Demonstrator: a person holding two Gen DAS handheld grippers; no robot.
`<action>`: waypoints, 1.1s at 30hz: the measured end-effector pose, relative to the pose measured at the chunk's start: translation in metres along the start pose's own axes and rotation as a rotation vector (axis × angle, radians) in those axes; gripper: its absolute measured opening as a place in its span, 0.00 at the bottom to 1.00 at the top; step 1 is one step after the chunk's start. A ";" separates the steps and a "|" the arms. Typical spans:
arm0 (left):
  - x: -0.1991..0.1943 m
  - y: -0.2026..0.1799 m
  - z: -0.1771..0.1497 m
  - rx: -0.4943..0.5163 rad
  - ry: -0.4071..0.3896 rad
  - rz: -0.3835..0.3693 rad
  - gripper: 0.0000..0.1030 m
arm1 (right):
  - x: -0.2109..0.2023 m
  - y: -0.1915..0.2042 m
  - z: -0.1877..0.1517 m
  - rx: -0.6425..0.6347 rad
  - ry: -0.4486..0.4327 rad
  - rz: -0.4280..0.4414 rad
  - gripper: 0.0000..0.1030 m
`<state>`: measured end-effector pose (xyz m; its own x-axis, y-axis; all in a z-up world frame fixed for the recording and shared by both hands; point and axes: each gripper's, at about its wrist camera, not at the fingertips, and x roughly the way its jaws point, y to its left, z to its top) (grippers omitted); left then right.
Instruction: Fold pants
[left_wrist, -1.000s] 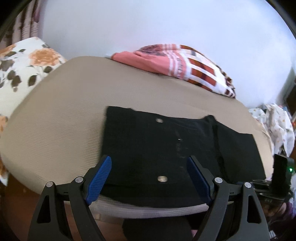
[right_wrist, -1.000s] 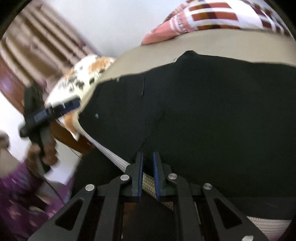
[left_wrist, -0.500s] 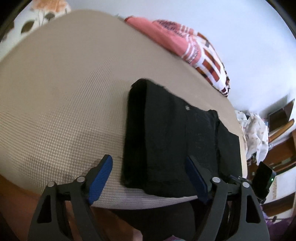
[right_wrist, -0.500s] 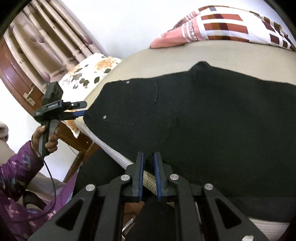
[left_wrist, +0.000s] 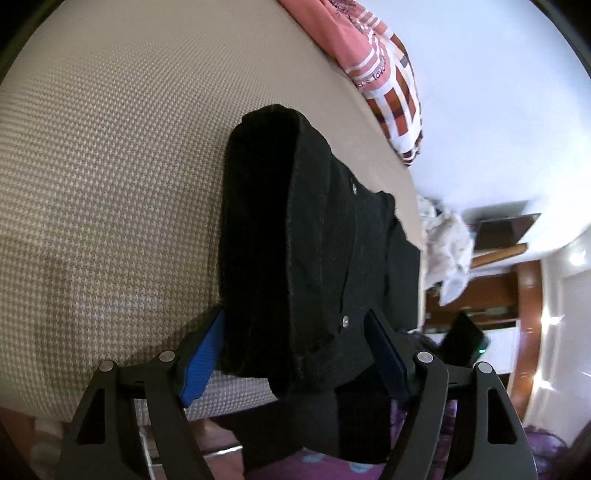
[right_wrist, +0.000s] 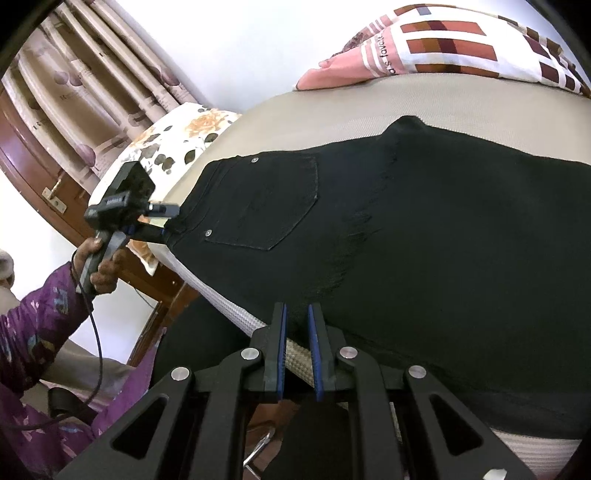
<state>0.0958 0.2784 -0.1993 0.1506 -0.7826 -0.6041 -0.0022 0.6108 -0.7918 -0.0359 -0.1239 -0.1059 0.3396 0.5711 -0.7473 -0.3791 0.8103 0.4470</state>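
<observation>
Black pants (right_wrist: 424, 236) lie flat on a beige bed (left_wrist: 110, 155), waistband to the left, back pocket up. In the left wrist view the waistband end of the pants (left_wrist: 295, 258) sits between the fingers of my left gripper (left_wrist: 295, 354), which is open with its jaws on either side of the cloth. My left gripper also shows in the right wrist view (right_wrist: 159, 221) at the waistband corner. My right gripper (right_wrist: 297, 336) is shut on the near edge of the pants at the bed's edge.
A pink and white checked blanket (right_wrist: 443, 48) lies at the far side of the bed. A floral pillow (right_wrist: 177, 144) lies left of the pants. Curtains (right_wrist: 74, 85) hang at the left. A white cloth heap (left_wrist: 447, 251) and wooden furniture stand beyond the bed.
My left gripper has moved in and rolled, so the waistband end now sits between its open jaws. My right gripper has stayed shut on the near edge.
</observation>
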 end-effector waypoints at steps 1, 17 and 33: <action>0.000 0.000 0.000 0.010 0.002 -0.008 0.71 | 0.000 0.001 0.000 0.001 0.000 0.000 0.13; 0.009 -0.015 0.012 0.075 0.048 0.008 0.55 | 0.008 0.010 0.001 0.009 0.019 0.003 0.17; 0.016 -0.006 0.015 0.030 0.059 0.017 0.58 | 0.015 0.017 0.008 -0.002 0.036 0.002 0.21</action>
<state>0.1132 0.2646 -0.2028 0.0921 -0.7775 -0.6221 0.0253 0.6264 -0.7791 -0.0308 -0.1001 -0.1056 0.3077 0.5675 -0.7637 -0.3810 0.8090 0.4476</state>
